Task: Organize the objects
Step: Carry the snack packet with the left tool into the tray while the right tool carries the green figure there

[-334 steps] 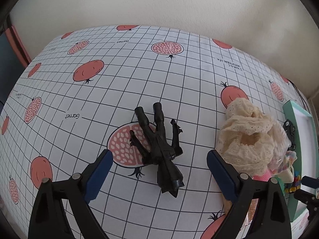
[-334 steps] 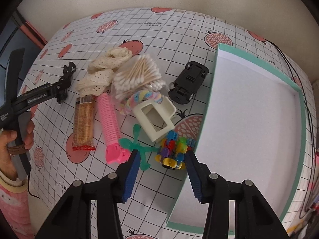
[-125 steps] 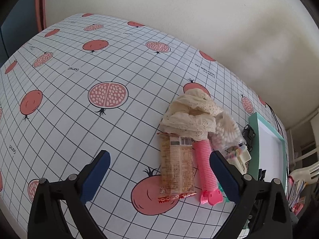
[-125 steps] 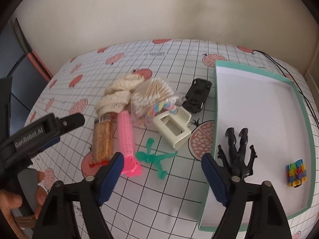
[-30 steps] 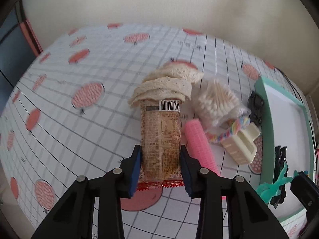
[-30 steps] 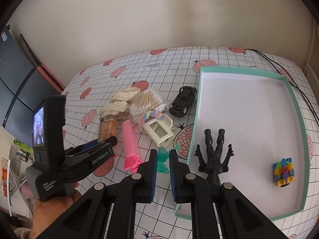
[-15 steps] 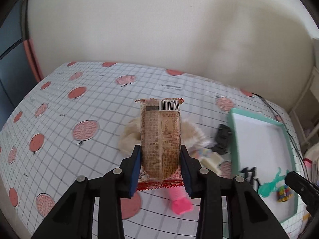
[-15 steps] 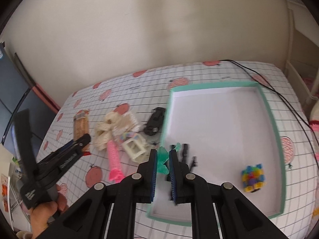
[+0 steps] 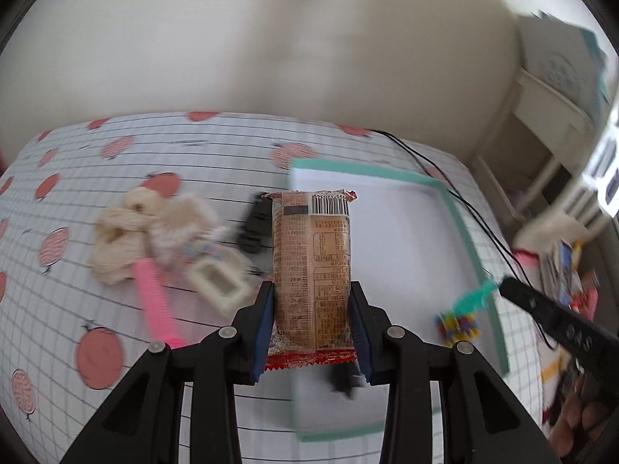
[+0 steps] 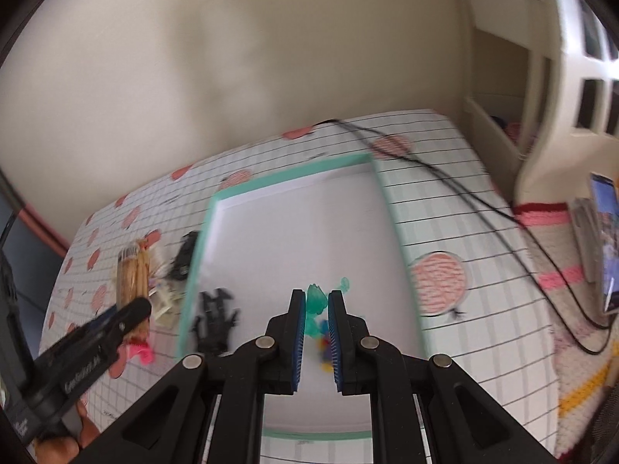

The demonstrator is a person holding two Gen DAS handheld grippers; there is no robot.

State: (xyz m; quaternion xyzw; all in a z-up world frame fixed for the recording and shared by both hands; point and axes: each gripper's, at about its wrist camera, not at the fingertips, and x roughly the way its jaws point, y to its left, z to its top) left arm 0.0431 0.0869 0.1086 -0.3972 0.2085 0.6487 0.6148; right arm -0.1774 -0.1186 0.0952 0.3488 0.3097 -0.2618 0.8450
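Snack bar [image 9: 311, 270] in brown wrapper, red crimped bottom edge, barcode at top; upright, lifted off table, pinched at lower sides between blue pads of left gripper [image 9: 312, 332].

Green plastic figure [image 10: 315, 299], small, translucent teal (shape blurred), clamped between right gripper [image 10: 316, 332] pads, above tray interior.

Tray [image 10: 394, 208]: shallow, white floor, mint-green rim, flat on gridded cloth. Inside: black clawed toy [image 10: 214, 323] near left wall, multicoloured block cluster [image 9: 456, 324] near right wall.

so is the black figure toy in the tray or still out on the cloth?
In. The black figure toy lies inside the teal tray, just past its left rim, on the white floor.
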